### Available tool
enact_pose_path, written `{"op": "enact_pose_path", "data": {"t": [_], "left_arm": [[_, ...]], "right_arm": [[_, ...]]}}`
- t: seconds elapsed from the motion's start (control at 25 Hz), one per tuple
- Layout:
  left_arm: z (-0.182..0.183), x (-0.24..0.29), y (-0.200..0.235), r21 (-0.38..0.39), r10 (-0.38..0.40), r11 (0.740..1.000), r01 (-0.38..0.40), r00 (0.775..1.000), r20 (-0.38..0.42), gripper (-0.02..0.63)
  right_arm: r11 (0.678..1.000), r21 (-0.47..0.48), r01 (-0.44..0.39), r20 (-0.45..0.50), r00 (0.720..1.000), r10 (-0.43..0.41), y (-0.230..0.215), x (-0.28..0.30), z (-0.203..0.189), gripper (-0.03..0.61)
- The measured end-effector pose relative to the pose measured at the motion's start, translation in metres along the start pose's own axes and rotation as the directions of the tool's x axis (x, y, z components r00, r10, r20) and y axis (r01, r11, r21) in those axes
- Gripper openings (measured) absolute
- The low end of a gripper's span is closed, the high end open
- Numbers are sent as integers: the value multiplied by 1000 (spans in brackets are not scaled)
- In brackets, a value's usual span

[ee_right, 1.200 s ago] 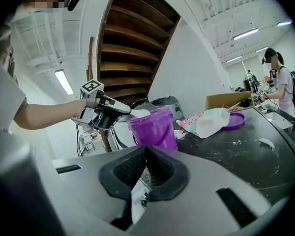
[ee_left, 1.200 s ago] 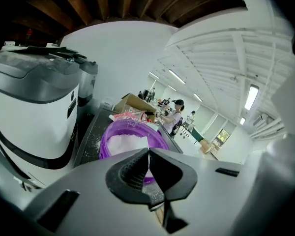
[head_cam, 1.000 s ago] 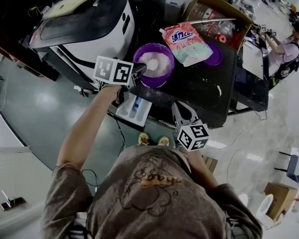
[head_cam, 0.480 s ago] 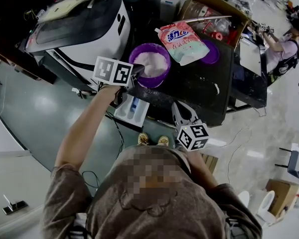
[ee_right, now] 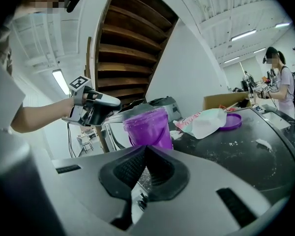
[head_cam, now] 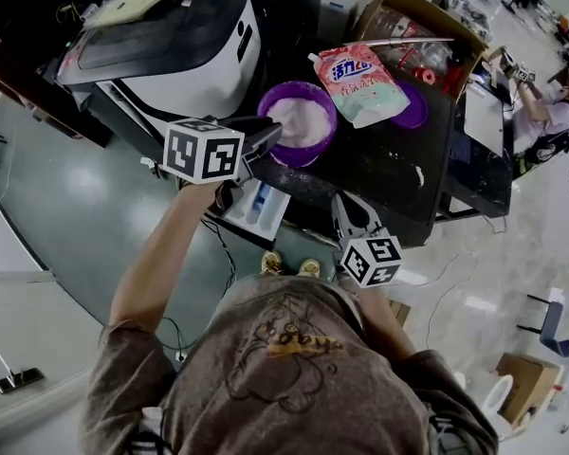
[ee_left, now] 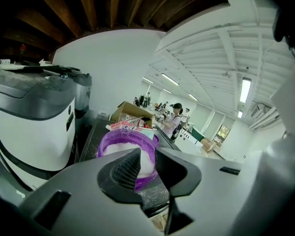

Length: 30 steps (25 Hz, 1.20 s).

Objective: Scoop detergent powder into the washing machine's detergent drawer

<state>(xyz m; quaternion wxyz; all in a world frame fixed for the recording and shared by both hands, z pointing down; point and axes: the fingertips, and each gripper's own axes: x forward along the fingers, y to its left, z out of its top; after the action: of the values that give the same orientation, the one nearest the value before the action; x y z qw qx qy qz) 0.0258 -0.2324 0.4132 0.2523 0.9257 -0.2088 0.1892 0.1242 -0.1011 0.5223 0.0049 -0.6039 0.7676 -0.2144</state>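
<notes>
A purple tub of white detergent powder stands at the near left corner of a black table. My left gripper hovers at the tub's near rim, pointing at it. In the left gripper view its jaws stand slightly apart and have just been opening. Nothing is between them, and the tub shows beyond the gap. The white detergent drawer sticks out below the table edge, under that hand. My right gripper rests at the table's near edge, jaws together and empty, facing the tub.
The white and black washing machine stands left of the table. A pink detergent bag, a purple lid and a cardboard box lie behind the tub. Powder is spilled on the tabletop. A person works at the far right.
My left gripper has lifted and drawn back a little from the tub's rim, its cube now nearer the head camera. The right gripper has stayed put.
</notes>
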Motion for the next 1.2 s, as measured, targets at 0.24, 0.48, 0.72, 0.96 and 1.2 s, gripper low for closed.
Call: {"op": "enact_pose_path", "data": {"t": [0.24, 0.48, 0.72, 0.96, 1.2], "left_arm": [[-7, -31, 0, 14, 56, 998, -58, 991, 121, 98], [-40, -39, 3, 17, 115, 993, -120, 978, 176, 79], [-81, -31, 7, 54, 158, 983, -173, 964, 214, 33], [-104, -30, 18, 39, 217, 971, -237, 935, 279, 23], [-111, -35, 30, 34, 286, 948, -315, 898, 334, 21]], "right_arm": [[1000, -13, -20, 4, 1000, 20, 4, 5, 9, -8], [999, -22, -32, 14, 999, 33, 7, 8, 16, -8], [999, -30, -33, 2, 999, 33, 5, 11, 11, -8], [999, -28, -26, 0, 1000, 26, 1, 12, 3, -8], [1000, -29, -10, 5, 1000, 10, -3, 10, -3, -8]]}}
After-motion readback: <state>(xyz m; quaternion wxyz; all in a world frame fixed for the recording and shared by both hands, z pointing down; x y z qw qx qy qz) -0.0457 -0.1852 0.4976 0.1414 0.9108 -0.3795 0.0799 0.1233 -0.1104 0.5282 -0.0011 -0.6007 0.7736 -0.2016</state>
